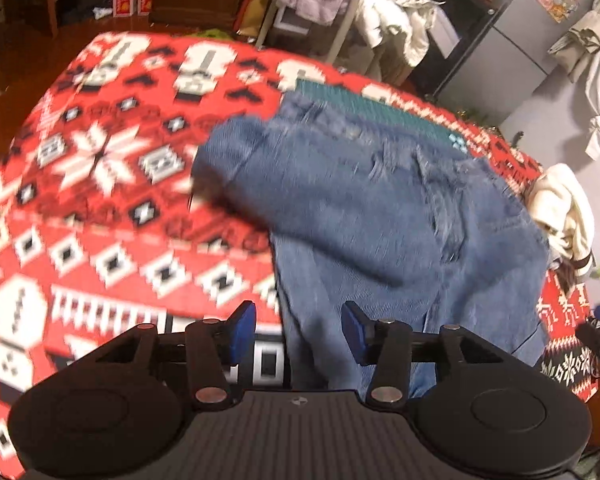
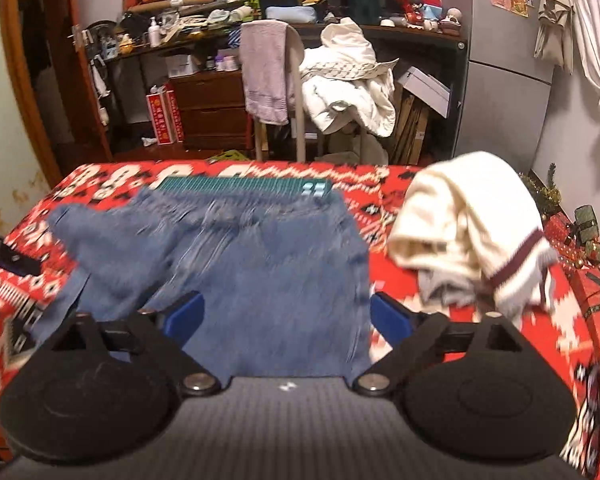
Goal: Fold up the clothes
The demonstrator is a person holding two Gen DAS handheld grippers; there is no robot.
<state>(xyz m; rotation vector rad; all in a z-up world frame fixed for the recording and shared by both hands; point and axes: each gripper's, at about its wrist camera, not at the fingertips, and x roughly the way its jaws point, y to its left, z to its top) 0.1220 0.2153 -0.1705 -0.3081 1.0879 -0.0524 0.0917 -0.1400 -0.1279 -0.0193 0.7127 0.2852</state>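
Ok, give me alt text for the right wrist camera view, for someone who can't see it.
Blue jeans lie partly folded on a red patterned blanket, with the open right gripper hovering at their near edge. A crumpled cream garment sits to the right, against a cluttered room.

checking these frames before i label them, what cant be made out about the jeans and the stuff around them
- Jeans: motion blur in both views smears seams and rips; fold count unreadable.
- Jeans' near edge: the left gripper and right gripper, both open, cover it with their bodies.
- Teal item: mostly under the jeans; only a strip shows.
- Cream garment: bunched, type unclear; in the left wrist view it sits squeezed at the right edge.
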